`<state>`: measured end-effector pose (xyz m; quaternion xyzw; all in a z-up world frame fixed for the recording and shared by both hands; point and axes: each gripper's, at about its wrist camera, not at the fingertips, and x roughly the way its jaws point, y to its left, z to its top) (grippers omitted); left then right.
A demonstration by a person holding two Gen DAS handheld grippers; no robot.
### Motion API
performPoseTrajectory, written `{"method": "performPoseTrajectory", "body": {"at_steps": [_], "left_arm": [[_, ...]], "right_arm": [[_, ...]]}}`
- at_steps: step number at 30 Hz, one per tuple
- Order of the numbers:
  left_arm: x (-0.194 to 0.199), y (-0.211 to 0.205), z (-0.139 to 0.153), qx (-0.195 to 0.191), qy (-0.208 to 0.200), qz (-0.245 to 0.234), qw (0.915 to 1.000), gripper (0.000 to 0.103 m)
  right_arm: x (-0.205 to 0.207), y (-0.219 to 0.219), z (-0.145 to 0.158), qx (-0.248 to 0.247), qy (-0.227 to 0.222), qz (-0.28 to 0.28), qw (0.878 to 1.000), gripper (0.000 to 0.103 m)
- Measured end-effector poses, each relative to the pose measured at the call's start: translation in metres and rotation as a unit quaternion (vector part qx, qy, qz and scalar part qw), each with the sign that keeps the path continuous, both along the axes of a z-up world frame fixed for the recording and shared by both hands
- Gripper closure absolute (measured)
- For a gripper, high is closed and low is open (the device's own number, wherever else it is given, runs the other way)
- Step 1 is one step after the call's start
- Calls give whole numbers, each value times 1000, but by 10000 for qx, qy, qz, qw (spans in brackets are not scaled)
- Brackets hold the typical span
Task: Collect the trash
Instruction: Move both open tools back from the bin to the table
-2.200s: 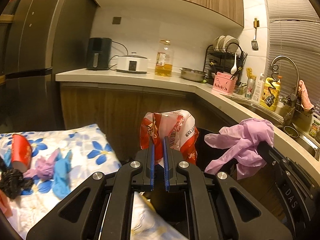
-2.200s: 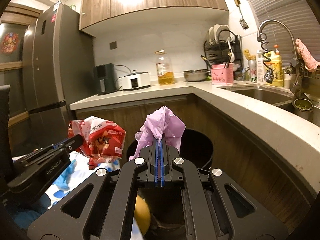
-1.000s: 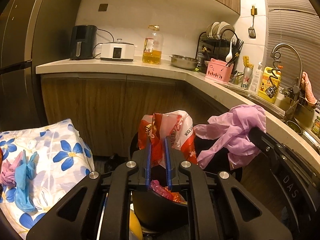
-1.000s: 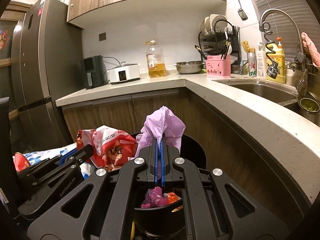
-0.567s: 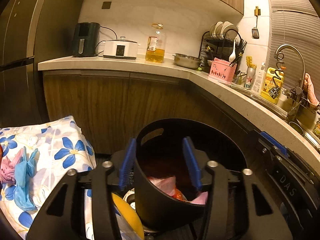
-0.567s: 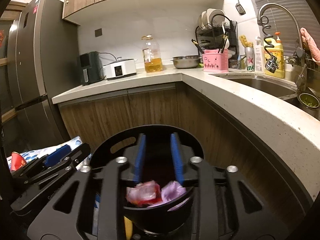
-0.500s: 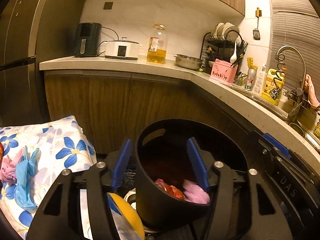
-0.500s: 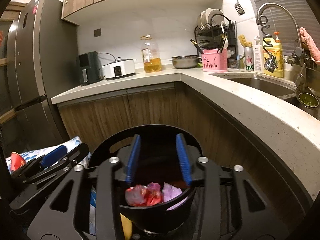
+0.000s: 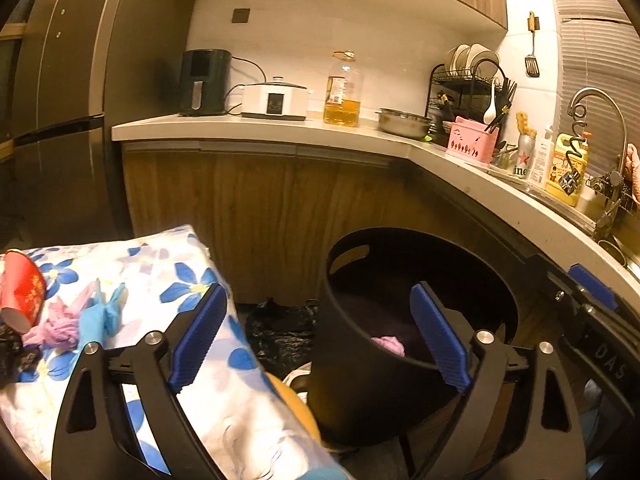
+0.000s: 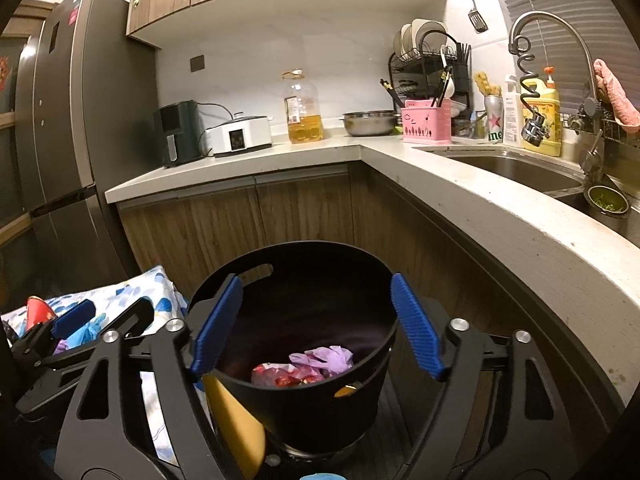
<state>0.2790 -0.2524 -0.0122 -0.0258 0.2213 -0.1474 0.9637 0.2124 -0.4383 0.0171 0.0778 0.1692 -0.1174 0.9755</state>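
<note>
Beside black bin (image 9: pixel 360 380), floral cloth (image 9: pixel 168 272) (red cup (image 9: pixel 20 292), gloves (image 9: pixel 80 320))

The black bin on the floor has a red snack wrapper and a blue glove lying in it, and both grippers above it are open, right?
Nearly. The glove in the black bin is purple, not blue; the right wrist view shows it beside the red snack wrapper. The left gripper and right gripper are open.

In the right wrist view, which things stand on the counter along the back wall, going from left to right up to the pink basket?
Black air fryer → white cooker → oil bottle → steel bowl → pink basket.
</note>
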Motion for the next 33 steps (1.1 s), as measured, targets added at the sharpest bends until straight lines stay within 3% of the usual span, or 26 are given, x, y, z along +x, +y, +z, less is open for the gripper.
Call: {"method": "performPoseTrajectory", "body": {"at_steps": [6, 33], "left_arm": [[-19, 20, 0, 136, -61, 287, 9995, 6], [-115, 146, 0, 89, -60, 1583, 9873, 6]], "right_arm": [[-17, 13, 1, -41, 51, 52, 10000, 18], [-82, 117, -8, -23, 74, 719, 9974, 18]]}}
